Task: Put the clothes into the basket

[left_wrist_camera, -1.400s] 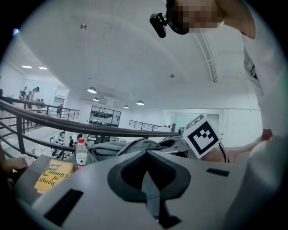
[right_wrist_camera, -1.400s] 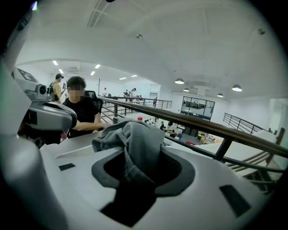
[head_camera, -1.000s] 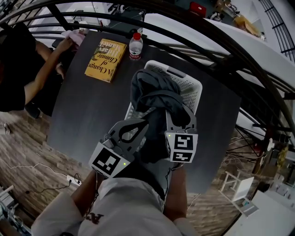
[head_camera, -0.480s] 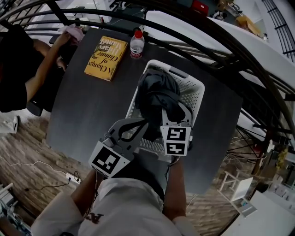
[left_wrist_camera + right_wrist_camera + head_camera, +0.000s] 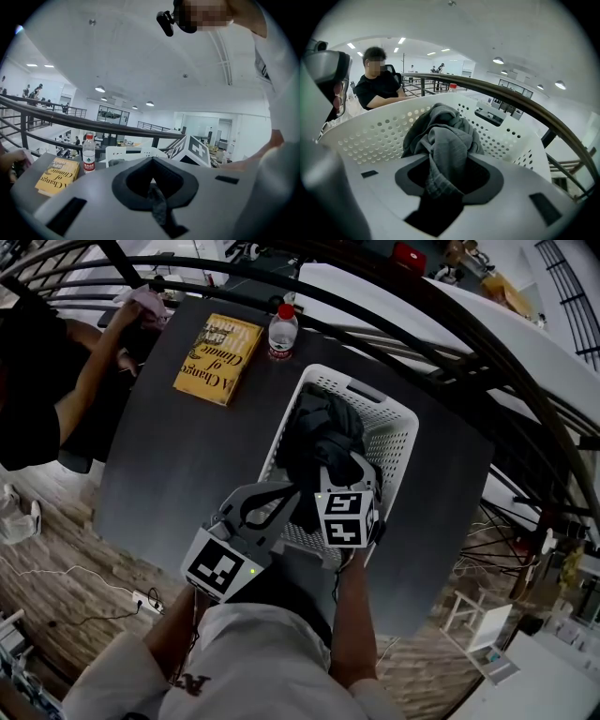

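Observation:
A white perforated basket (image 5: 395,430) stands on the dark table (image 5: 178,460). A dark grey garment (image 5: 319,439) lies bunched inside it. My right gripper (image 5: 354,468) reaches down into the basket, shut on a fold of that garment (image 5: 440,136), with the basket wall (image 5: 370,136) just beyond. My left gripper (image 5: 292,489) hovers at the basket's near left rim with its jaws together. In the left gripper view a thin dark strip of cloth (image 5: 158,208) is pinched in its jaws (image 5: 152,181).
A yellow book (image 5: 217,357) and a water bottle (image 5: 281,332) lie at the table's far side. A person sits at the far left, one arm (image 5: 89,381) on the table near a pink cloth (image 5: 145,302). A curved railing (image 5: 450,324) runs behind the table.
My right gripper has sunk with the grey garment, and the bundle now sits lower inside the basket. The left gripper has stayed in place.

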The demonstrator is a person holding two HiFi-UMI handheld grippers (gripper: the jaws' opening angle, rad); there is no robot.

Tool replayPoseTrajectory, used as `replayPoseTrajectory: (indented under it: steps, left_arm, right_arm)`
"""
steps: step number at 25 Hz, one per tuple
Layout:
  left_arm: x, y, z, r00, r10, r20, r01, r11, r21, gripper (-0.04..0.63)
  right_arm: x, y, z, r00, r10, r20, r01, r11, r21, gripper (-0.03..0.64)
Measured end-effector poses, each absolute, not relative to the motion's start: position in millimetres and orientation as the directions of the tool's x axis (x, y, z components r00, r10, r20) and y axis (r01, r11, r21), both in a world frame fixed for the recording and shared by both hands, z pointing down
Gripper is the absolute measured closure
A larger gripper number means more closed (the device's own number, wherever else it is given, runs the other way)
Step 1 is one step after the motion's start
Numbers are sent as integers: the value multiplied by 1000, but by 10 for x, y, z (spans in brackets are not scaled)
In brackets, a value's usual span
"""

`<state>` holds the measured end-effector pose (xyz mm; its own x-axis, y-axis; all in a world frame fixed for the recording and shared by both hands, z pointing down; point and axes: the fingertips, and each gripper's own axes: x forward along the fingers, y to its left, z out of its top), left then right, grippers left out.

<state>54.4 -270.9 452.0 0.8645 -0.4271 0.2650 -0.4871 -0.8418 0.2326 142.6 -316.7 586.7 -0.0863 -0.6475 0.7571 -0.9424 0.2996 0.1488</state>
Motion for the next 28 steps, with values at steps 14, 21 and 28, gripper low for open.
replayPoseTrajectory:
  steps: [14,21,28]
  left_arm:
    - [437,-2766,4596,844,-452,289,-520,-822,233,603]
    - [416,-2763,4648,836,-465,293,-536,-808,247,603]
    - [355,-2769,4668,826,-470,310,-548,-799,249,602]
  right_arm:
    - [1293,-3124,6224,-131,-590,797,-934,342,99,422]
    - [1253,-3080,6344,-168,-571,804,-919,387,83,419]
    - [1251,-3087,6398,-166,-571,804,-918,386,85,400]
